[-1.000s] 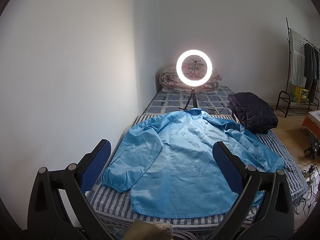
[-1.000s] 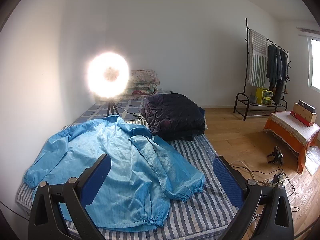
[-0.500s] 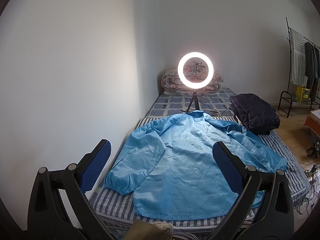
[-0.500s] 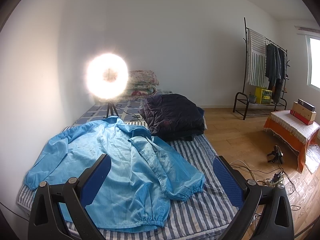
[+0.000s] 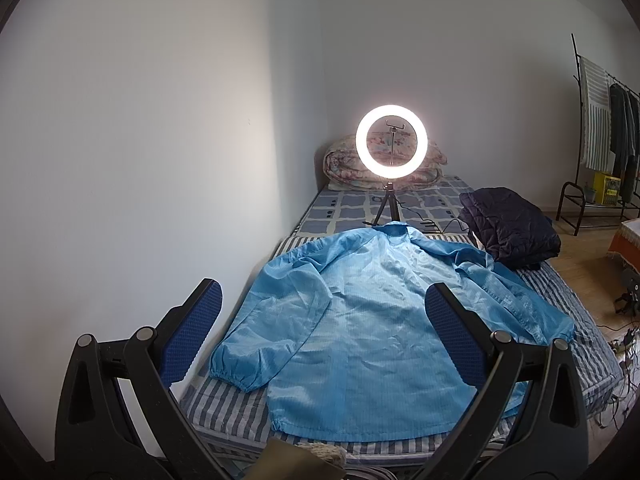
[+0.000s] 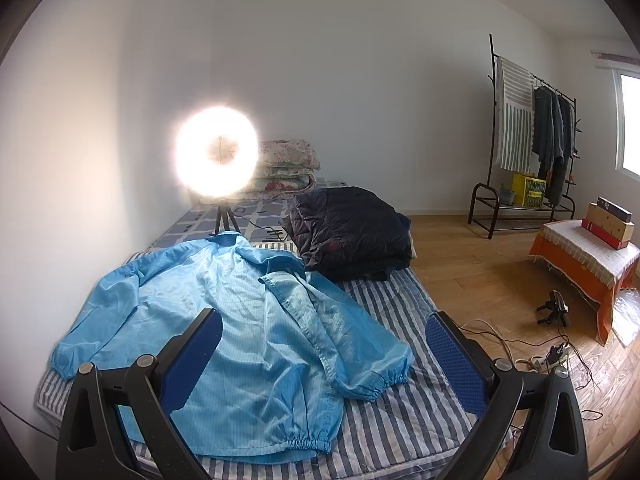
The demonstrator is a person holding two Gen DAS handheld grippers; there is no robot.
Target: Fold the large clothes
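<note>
A big striped mattress lies by the wall, and the light blue jacket is spread flat on the near end of it, collar far away and hem close to us. It is not folded yet. A dark puffy coat sits in a heap behind it, touching the blue shoulder on the right. A bright ring light stands on a small tripod just past the collar.

The blue jacket looks thin, soft and very light, and a bit shiny, so it may slide and puff up when it is moved. It will flop, not stay stiff. Good spots to pinch look like the gathered cuffs: the left sleeve cuff and the right sleeve cuff. The stretchy hem is thick too.

The left gripper is above the near edge, jaws wide apart, holding nothing. The right gripper is the same, wide and empty.
</note>
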